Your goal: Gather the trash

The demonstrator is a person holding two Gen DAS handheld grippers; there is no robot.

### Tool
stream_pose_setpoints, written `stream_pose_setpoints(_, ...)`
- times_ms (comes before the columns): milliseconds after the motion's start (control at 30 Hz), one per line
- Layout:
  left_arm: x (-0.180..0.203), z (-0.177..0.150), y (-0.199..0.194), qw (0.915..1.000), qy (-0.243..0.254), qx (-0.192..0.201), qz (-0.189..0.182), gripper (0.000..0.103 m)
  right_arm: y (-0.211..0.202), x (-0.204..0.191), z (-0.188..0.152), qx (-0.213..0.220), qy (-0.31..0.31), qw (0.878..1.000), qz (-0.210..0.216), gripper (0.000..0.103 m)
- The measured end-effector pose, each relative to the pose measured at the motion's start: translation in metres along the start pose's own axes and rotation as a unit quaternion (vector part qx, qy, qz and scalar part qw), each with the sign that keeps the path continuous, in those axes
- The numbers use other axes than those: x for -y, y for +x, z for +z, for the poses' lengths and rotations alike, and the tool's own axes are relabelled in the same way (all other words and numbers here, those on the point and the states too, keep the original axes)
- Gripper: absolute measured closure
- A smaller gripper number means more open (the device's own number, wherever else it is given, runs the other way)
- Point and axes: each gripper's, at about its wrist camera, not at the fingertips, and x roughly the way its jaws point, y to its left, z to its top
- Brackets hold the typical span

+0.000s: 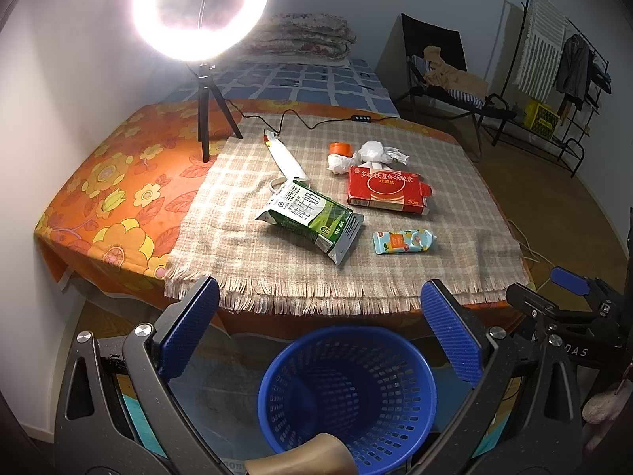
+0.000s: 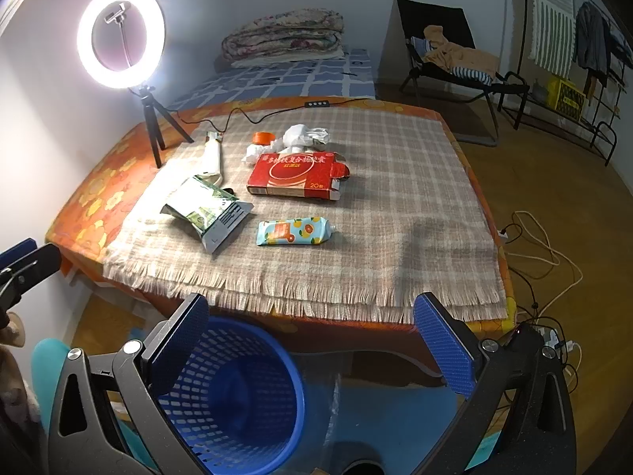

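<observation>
Blue padded fingers of the left claw fill the lower edge of the left wrist view, spread wide apart and holding nothing. Directly below them, at the bottom centre of the frame, stands the blue basket, a perforated bin on the floor in front of the table; its interior appears empty. The right claw is likewise spread apart and empty, with the basket at the lower left of its view. All trash lies on the checked cloth covering the table: a flattened green milk carton at centre, a red box just right of it with one end flap open, a small printed tube below the box, crumpled white paper and an orange cap above the box, and a long pale wrapper above the carton. A ring light on a tripod stands at the upper left. Judged from this layout, no item is collected yet; every piece remains to be picked up and dropped into the basket.
</observation>
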Motion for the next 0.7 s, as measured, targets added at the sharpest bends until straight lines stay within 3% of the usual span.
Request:
stream_pose_setpoints(500, -0.011, -0.003, 0.007, 0.9999, -0.009, -0.012, 0.003, 0.000, 0.014, 0.002, 0.001, 0.006, 0.000, 0.999, 0.033, 0.001)
stream_pose_setpoints(700, -0.034, -0.001, 0.041, 0.9991, -0.021, -0.037, -0.001, 0.000, 0.036, 0.009, 0.006, -0.017, 0.010, 0.999, 0.039, 0.001)
